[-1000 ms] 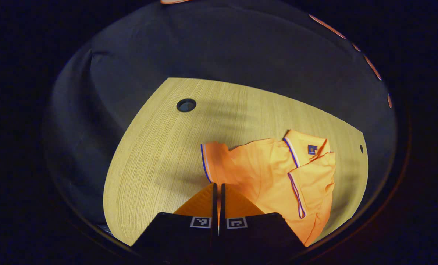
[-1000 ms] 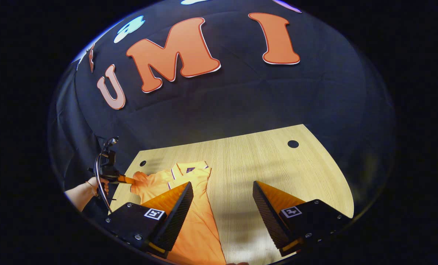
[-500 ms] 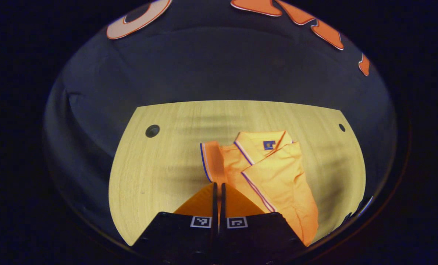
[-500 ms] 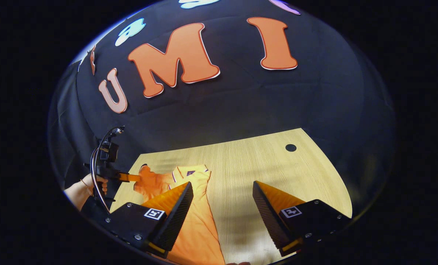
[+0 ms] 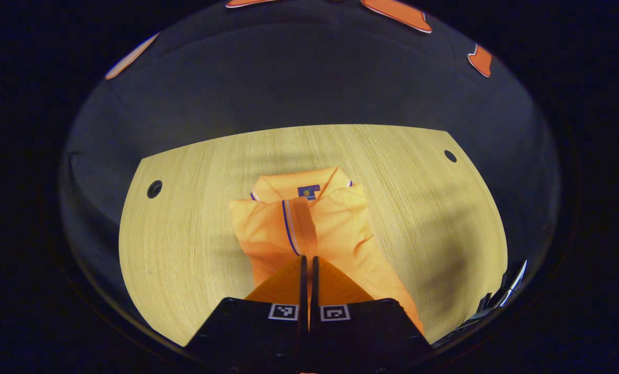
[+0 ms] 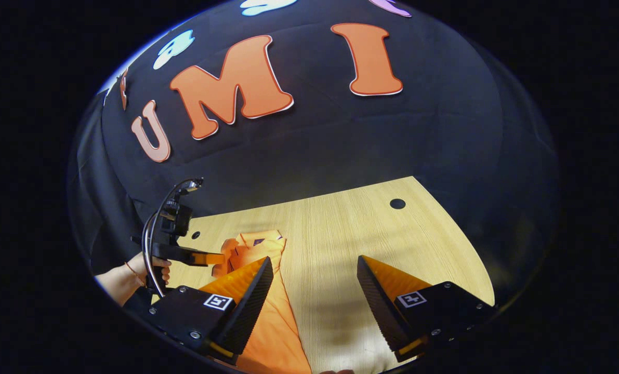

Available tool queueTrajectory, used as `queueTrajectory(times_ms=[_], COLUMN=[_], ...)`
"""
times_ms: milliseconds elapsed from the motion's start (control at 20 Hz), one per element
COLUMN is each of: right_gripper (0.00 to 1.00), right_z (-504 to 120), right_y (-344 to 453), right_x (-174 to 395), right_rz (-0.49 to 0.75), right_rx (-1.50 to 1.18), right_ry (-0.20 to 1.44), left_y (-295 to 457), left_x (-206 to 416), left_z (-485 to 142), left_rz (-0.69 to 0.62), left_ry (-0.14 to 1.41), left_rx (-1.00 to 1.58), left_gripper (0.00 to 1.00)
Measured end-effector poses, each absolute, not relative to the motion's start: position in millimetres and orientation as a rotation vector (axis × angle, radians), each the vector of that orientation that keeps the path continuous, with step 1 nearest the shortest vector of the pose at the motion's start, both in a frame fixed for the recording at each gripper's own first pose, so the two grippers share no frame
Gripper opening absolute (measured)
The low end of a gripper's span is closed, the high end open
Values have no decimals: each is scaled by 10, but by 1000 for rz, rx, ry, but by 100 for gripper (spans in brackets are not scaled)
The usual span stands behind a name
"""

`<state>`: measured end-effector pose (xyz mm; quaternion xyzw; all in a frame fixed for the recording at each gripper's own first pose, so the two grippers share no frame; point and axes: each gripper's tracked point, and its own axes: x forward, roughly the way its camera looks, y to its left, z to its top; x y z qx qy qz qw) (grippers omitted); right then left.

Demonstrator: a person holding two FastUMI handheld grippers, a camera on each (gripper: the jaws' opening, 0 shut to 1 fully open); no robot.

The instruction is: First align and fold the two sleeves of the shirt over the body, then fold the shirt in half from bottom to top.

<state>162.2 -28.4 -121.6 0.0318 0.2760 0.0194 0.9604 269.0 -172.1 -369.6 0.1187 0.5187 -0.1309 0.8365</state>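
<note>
Left gripper view: left gripper (image 5: 307,265) fingers pressed together on a striped sleeve (image 5: 301,223) laid over the orange shirt (image 5: 340,228), which lies mid-table (image 5: 184,249), collar toward the far edge. Right gripper view: right gripper (image 6: 314,283) fingers wide apart, empty, above the shirt's near part; a hand (image 6: 150,265) holds the left gripper at the left edge.

The left hand-held gripper (image 5: 307,270) has carried the sleeve (image 5: 300,226) across the shirt (image 5: 340,234).
</note>
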Motion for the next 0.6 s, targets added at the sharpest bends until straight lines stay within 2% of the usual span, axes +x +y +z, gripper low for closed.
queueTrajectory(times_ms=[200, 250, 300, 350, 400, 500, 600], right_gripper=[99, 99, 99, 99, 99, 99, 99], right_z=[-1281, -1286, -1295, -1298, -1298, -1314, -1326], right_y=[-359, -367, -380, -389, -394, -412, -388], right_x=[1595, 1602, 1603, 1600, 1599, 1594, 1594], right_rz=[25, 23, 21, 19, 18, 17, 21], right_rx=[71, 73, 74, 73, 69, 62, 62], right_ry=[573, 576, 580, 581, 583, 589, 596], left_y=[-2040, -2085, -2114, -2159, -2224, -2250, -2232], left_x=[2580, 2598, 2581, 2582, 2565, 2541, 2555], left_z=[-3911, -3948, -3981, -4007, -4000, -4003, -3928], left_rz=[-307, -307, -313, -315, -325, -332, -324], left_ry=[1127, 1131, 1131, 1129, 1129, 1130, 1115], left_rx=[196, 187, 172, 155, 129, 116, 105], left_gripper=[2, 7, 7, 13, 14, 38, 79])
